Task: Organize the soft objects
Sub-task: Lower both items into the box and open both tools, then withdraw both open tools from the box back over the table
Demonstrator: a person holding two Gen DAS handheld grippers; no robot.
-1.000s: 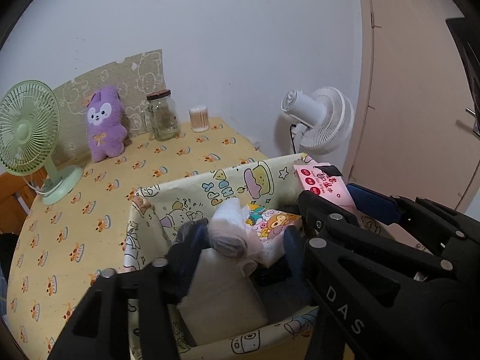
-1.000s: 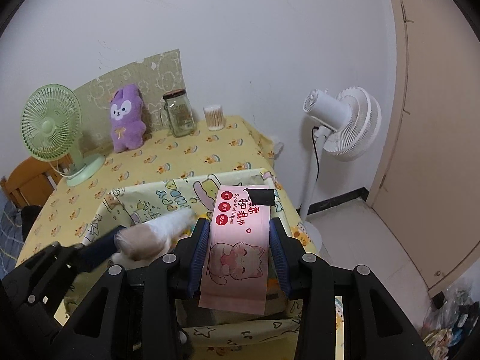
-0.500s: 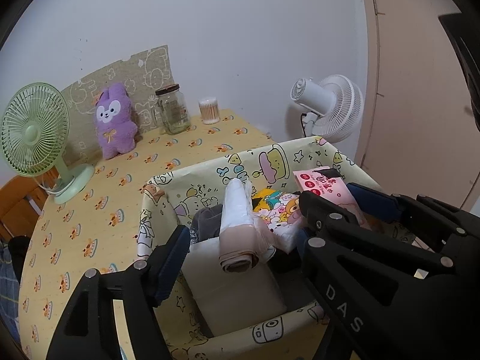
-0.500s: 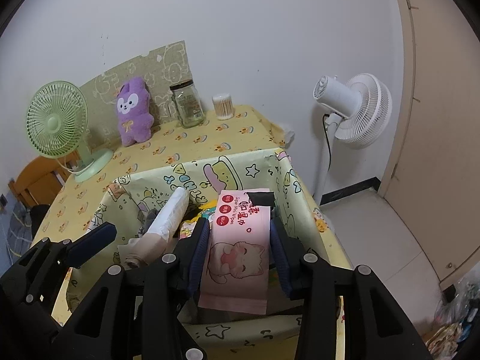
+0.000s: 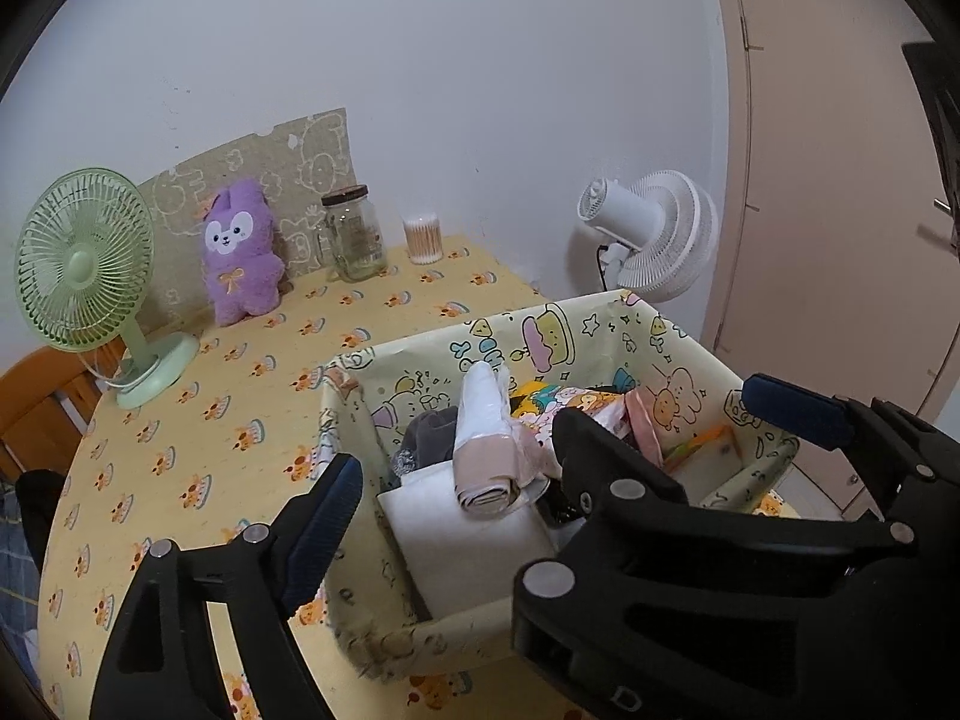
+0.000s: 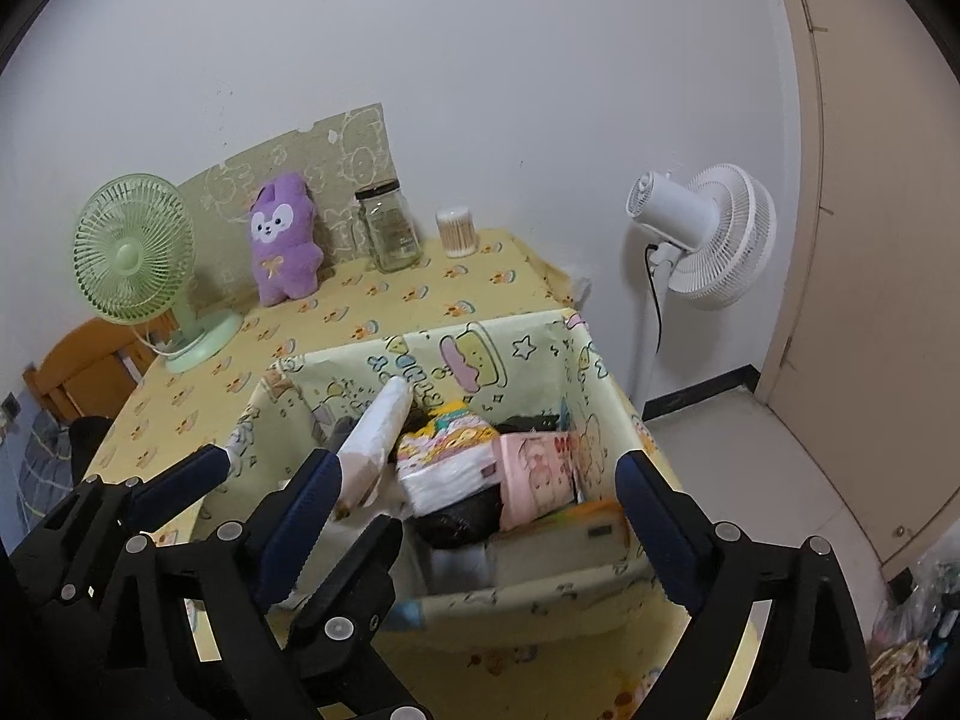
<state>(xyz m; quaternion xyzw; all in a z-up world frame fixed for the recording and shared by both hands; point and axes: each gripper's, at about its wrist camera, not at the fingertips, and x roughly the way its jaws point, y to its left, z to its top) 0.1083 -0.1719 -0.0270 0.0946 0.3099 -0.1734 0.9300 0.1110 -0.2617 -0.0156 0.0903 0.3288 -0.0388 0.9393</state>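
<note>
A cartoon-print fabric box (image 5: 540, 336) (image 6: 480, 354) stands on the yellow table. Inside it, a white and beige roll of bags (image 5: 486, 444) (image 6: 378, 432) leans toward the back wall over a white folded item (image 5: 468, 546). My left gripper (image 5: 459, 443) is opening; the roll sits between its fingers and no pad touches it. My right gripper (image 6: 478, 461) is also opening. A pink wipes pack (image 6: 537, 474) lies free in the box between its fingers, beside a colourful tissue pack (image 6: 447, 456). Grey cloth (image 5: 429, 435) and a black item (image 6: 462, 519) also lie inside.
At the back of the table stand a green desk fan (image 6: 135, 252), a purple plush (image 6: 282, 240), a glass jar (image 6: 390, 228) and a cotton-swab tub (image 6: 457, 232). A white floor fan (image 6: 702, 234) and a door are to the right. A wooden chair (image 6: 84, 366) is at the left.
The right gripper has opened wide and let go of the pink pack, which now rests in the box. The left gripper has spread away from the roll, which settled into the box.
</note>
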